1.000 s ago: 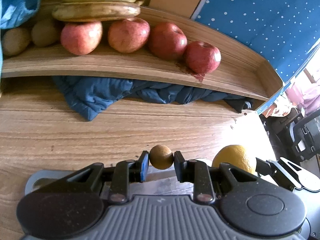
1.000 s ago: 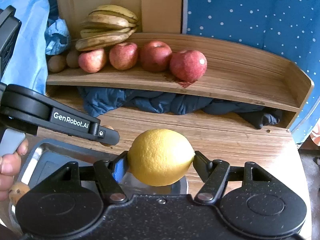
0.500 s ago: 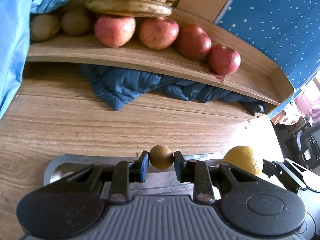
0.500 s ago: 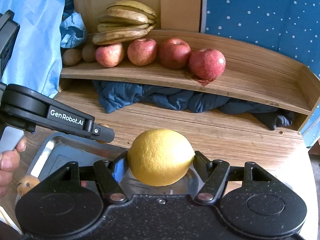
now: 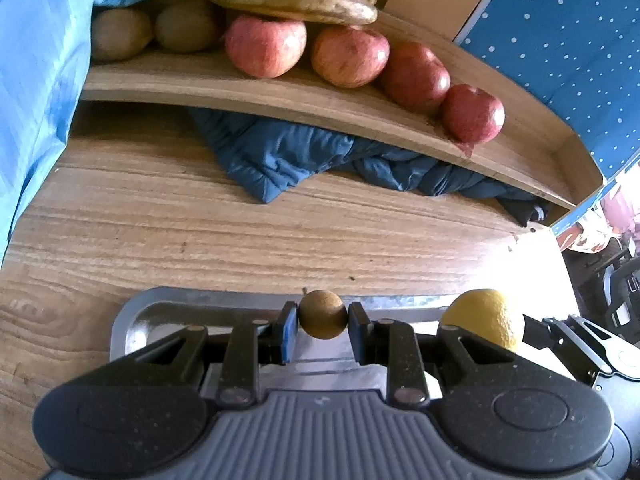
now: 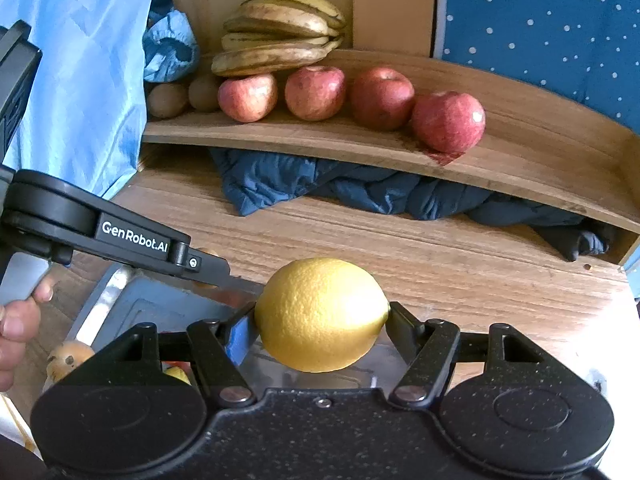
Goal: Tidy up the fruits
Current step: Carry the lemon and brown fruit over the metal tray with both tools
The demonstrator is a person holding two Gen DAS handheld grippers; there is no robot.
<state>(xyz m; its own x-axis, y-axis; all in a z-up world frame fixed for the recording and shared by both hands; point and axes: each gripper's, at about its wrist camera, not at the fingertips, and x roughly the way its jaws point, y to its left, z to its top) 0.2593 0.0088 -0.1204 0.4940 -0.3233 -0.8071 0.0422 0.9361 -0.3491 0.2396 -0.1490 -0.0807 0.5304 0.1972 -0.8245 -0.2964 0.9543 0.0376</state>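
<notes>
Wooden boards make up the table (image 5: 200, 216), and a long wooden shelf (image 6: 520, 148) runs along its far side, in front of a blue wall with white dots (image 6: 540, 20). On the shelf sit four red apples (image 6: 316, 92) in a row, with brown-spotted bananas (image 6: 280, 36) stacked at the left end and two brown kiwis (image 5: 120, 32) further left. A dark blue cloth (image 5: 300, 160) is bunched up under the shelf. Near the cameras lies a shiny metal tray (image 5: 160, 312) on the table. The left gripper (image 5: 323, 322) is pinching a small round brown fruit (image 5: 323, 314) between its two fingers, held just above the far rim of the tray. The right gripper (image 6: 322, 320) is squeezing a big yellow lemon (image 6: 322, 314), one finger on each side, and the lemon fills the whole gap. It hangs over the tray too, just to the right of the brown fruit. A hand (image 6: 16, 336) holds the left gripper at the near left edge. One more small fruit (image 6: 68, 356) lies in the tray's near left corner.
</notes>
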